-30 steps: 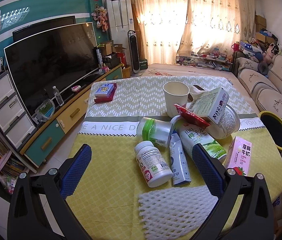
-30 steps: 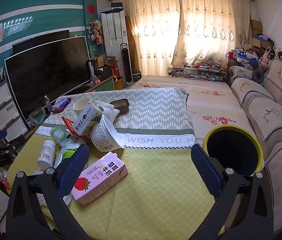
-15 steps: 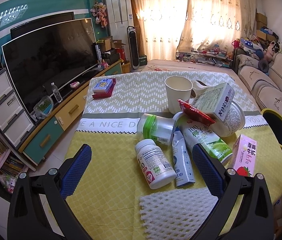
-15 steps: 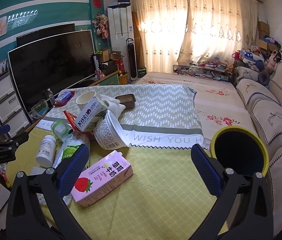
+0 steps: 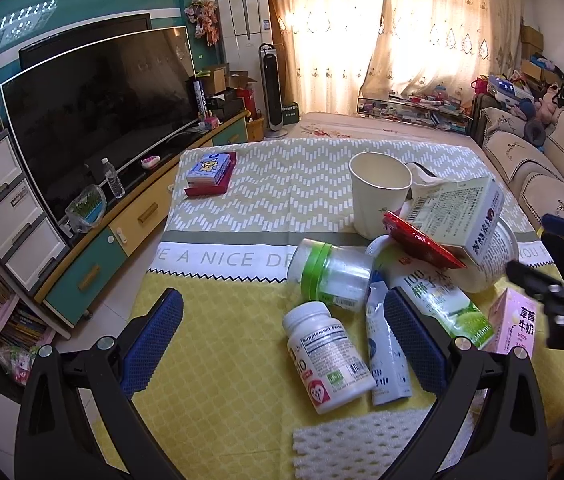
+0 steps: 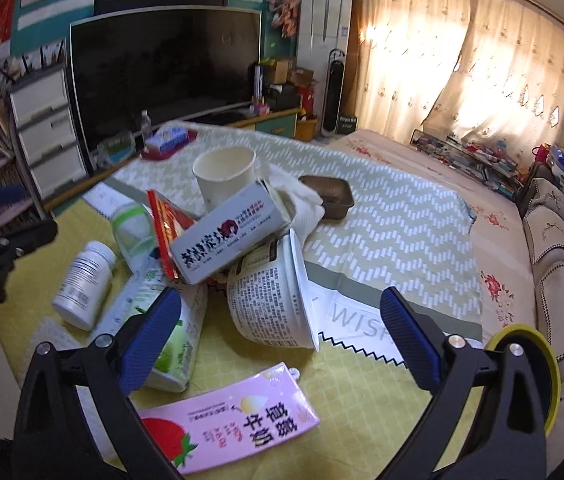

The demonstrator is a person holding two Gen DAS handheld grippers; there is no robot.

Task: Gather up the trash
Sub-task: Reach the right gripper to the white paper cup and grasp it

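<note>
We find both grippers' ribbed blue fingers spread wide, empty, above a smooth plastic bottle and a glossy pink carton.

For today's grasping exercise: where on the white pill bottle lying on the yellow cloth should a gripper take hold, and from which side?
Grip the pill bottle across the middle of its round body, coming down from above. It lies on its side, cap toward the pile, with bare cloth on its left, so the fingers can straddle the label. The blue-and-white pouch lies close on its right, leaving little room there.
</note>
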